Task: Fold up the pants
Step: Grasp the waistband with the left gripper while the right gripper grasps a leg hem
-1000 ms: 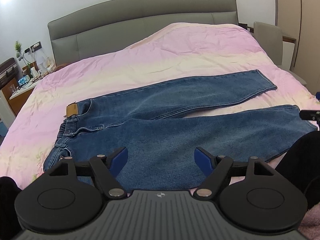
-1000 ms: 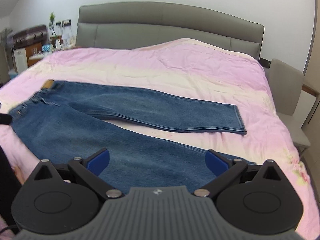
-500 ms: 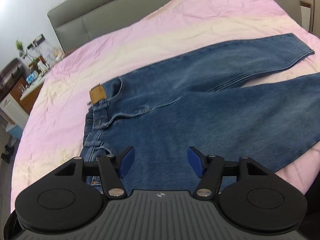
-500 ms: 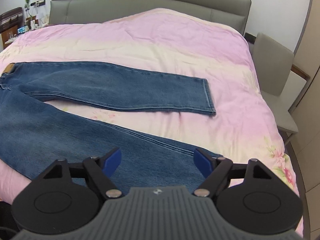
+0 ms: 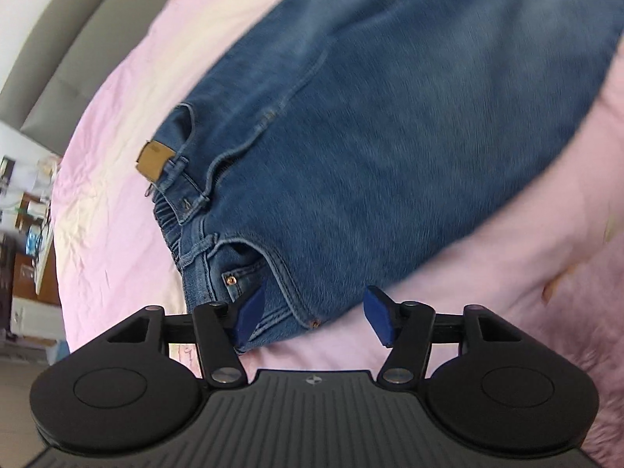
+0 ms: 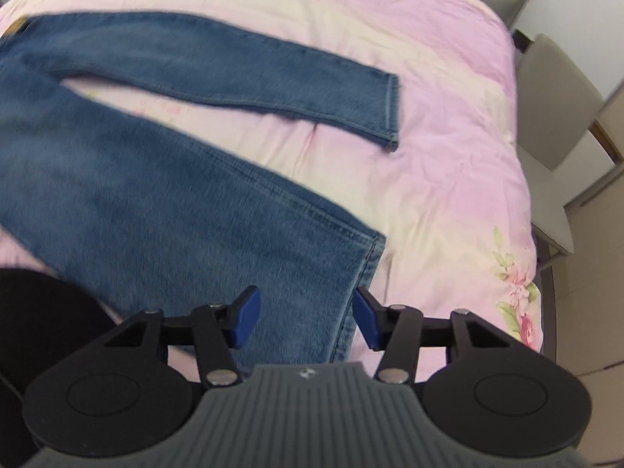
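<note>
The pants (image 5: pixel 390 124) are being shown spread flat on the pink bedspread (image 5: pixel 128 89), legs parted in a V, with nothing folded yet.

At the left end, the waistband corner (image 5: pixel 249 304) nearest the bed's edge is being approached by the left gripper (image 5: pixel 312 314). Its blue pads (image 5: pixel 249 308) are being held wide apart, with nothing between them. One pad is being seen over the denim beside the pocket rivet and the other over bare bedspread just past the hem of the waist; whether cloth is being touched cannot be told. The gripper is probably being placed astride that corner so that the edge can be pinched from both sides. The tan leather patch (image 5: pixel 154 160) is lying at the far side of the waistband, well apart from the gripper.

Further right, the near leg is being seen running across the bed, with the far leg (image 6: pixel 234 70) angled away from it and a wedge of bedspread showing between them.

At the right end, the near leg's cuff (image 6: pixel 358 277) is being straddled by the right gripper (image 6: pixel 304 321), likewise spread and empty. By judgement, both ends of the near side are being lined up for grasping together, so that this leg can be carried over onto the far one without sagging. A grey chair (image 6: pixel 561 117) is standing beside the bed.
</note>
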{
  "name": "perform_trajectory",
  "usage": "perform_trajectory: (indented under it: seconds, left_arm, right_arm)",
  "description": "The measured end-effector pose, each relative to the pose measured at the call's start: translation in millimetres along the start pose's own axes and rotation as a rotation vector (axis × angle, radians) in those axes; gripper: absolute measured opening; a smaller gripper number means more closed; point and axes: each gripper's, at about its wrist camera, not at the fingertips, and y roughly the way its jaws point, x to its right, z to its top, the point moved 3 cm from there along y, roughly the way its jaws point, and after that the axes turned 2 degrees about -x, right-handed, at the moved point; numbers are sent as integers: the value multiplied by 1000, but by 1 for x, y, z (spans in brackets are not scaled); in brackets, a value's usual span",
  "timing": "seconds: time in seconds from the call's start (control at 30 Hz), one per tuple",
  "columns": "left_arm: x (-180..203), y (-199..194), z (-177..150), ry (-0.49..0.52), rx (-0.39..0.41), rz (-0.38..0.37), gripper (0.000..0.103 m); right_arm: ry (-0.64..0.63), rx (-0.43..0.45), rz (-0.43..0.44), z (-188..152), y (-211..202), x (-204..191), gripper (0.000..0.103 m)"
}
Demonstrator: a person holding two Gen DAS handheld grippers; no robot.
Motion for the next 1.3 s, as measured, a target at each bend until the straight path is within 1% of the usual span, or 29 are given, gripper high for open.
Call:
perform_trajectory:
  seconds: [0.13,0.27,0.4,0.43,0.5,0.53,0.6,0.63,0.67,0.7,0.77,0.8,0.83,0.87,0.9,0.93,0.97,1.03,1.07,1.17,1.3]
  left_arm:
    - [8,21,1,77,-71,-43,75]
    - [20,40,5,121,-104,-59,77]
    - [23,58,11,85,-124,-40,81]
    - [23,61,12,64,-132,-28,84]
    - [24,65,14,35,-149,-5,85]
    - [26,64,15,32,-159,11,85]
    - [28,62,18,38,-175,39,82]
    - [30,61,19,38,-180,48,78]
    - [31,59,20,36,-181,56,71]
    - [32,58,21,28,-178,62,67]
    - [35,53,21,2,-169,80,54]
    - [35,52,21,-9,-164,92,51]
    - [36,50,20,-21,-160,110,44]
    - [35,47,20,-37,-155,130,37]
    - [33,43,19,-59,-145,141,36]
    - [30,38,18,-88,-132,145,33]
    - [26,33,17,-117,-118,148,32]
    - [19,20,19,-170,-79,162,30]
    - [18,11,21,-193,-56,177,29]
    - [5,-14,27,-252,17,217,27]
    - [-21,-43,40,-329,99,258,26]
  right_arm:
    - [-73,-26,9,-11,1,-5,49]
    - [-76,-39,22,-21,3,-4,49]
    - [-114,-58,54,-33,7,-8,50]
    - [-131,-65,67,-36,8,-11,50]
    - [-166,-78,78,-41,13,-16,54]
    - [-182,-82,82,-43,16,-19,58]
    - [-227,-81,88,-47,22,-27,60]
    - [-253,-81,91,-49,25,-32,61]
    - [-274,-78,92,-50,29,-36,61]
    - [-292,-78,90,-51,33,-40,61]
    - [-329,-66,79,-54,41,-48,61]
    - [-343,-57,71,-56,44,-50,60]
    - [-349,-47,61,-57,45,-52,57]
    - [-342,-38,48,-58,46,-53,48]
    - [-331,-27,36,-58,45,-53,41]
    - [-320,-10,29,-59,41,-53,24]
    - [-311,11,23,-58,35,-52,14]
    - [-290,58,-10,-55,21,-48,7]
    - [-273,89,-27,-52,11,-46,6]
    - [-199,185,-69,-35,-23,-30,4]
    - [-139,269,-127,0,-59,-12,4]
